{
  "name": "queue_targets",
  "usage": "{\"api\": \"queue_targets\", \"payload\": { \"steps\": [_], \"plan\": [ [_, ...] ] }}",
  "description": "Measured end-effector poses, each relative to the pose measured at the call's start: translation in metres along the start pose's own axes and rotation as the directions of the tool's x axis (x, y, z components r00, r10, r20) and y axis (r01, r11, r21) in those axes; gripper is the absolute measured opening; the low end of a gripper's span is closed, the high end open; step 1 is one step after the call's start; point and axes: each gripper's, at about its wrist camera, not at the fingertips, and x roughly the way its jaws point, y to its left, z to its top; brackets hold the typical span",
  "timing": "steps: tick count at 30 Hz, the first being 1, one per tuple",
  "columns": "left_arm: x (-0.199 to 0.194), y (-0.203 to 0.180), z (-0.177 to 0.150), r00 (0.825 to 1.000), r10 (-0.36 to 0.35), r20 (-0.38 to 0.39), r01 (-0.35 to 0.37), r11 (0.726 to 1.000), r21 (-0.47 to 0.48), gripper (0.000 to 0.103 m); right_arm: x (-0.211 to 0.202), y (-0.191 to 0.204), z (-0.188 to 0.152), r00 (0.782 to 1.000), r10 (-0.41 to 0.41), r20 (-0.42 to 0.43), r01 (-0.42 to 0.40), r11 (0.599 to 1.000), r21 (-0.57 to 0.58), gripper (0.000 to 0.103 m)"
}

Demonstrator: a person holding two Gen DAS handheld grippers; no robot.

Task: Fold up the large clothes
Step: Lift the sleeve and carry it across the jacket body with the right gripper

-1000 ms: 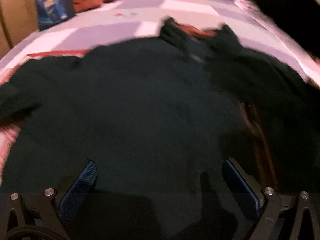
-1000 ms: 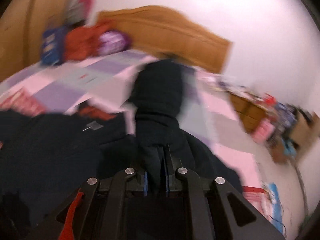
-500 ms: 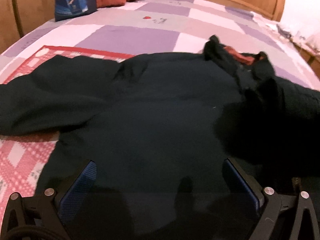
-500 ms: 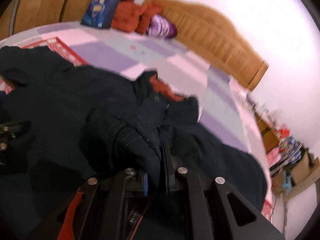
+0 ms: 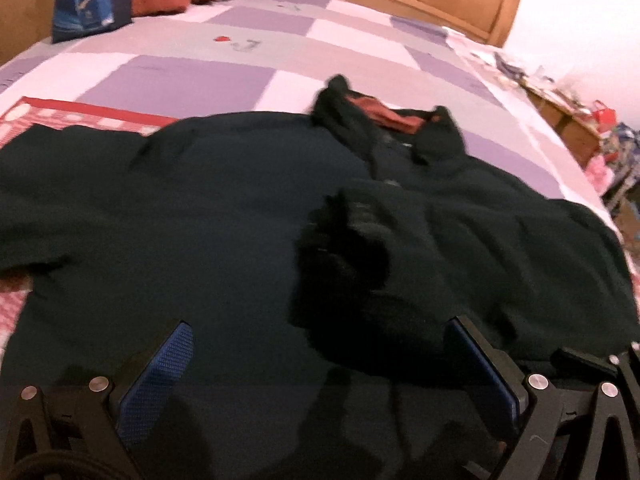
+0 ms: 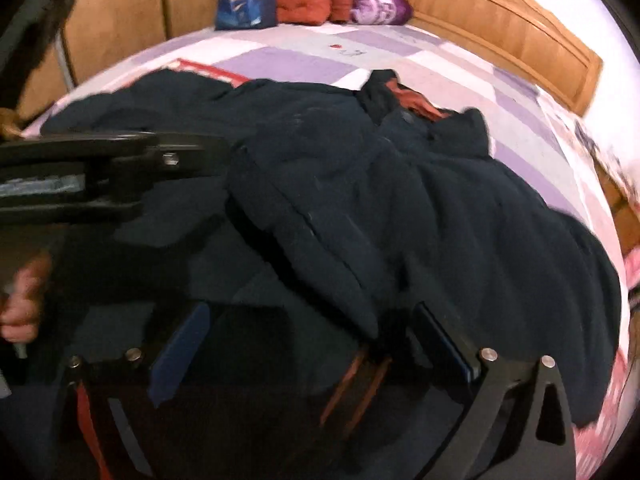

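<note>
Left wrist view: left gripper [image 5: 320,364] wide open, empty, above the dark jacket [image 5: 192,216] spread on the bed [image 5: 192,80]. Right wrist view: right gripper [image 6: 312,340] opening, sleeve [image 6: 320,240] released between its jaws; loose, it may slide off the fold.

Warm, pinkish indoor light washes both fisheye views, blowing the white wall [image 5: 580,20] almost featureless, while the dark garment [image 5: 200,220] swallows detail and reads as a near-black mass. Soft shadows pool low in each frame around the blue-padded fingers [image 5: 160,372], which sit dim against the cloth. Motion blur smears the folded sleeve [image 5: 348,240] in the left wrist view and the clutter at its right edge. In the right wrist view, heavy barrel distortion bends the wooden headboard [image 6: 520,40], black vignetting rings the corners, and the foreground is murky and soft
</note>
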Motion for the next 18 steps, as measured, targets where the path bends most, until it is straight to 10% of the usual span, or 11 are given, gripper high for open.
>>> {"api": "queue_targets", "payload": {
  "steps": [11, 16, 18],
  "plan": [
    [0.061, -0.023, 0.004, 0.991, 0.031, -0.129, -0.041, 0.996, -0.078, 0.097, -0.066, -0.065, -0.069, 0.994, -0.105, 0.007, 0.101, 0.971, 0.215, 0.103],
    [0.079, -0.028, 0.012, 0.99, -0.072, -0.118, 0.06, 0.993, -0.1, 0.043, -0.084, -0.112, -0.097, 0.974, -0.223, -0.024, 0.22, 0.927, 0.303, 0.103],
    [0.074, -0.029, 0.018, 0.992, -0.086, -0.094, 0.078, 0.994, -0.081, 0.036, -0.09, -0.131, -0.112, 0.966, -0.253, -0.047, 0.253, 0.903, 0.348, 0.103]
  ]
}}
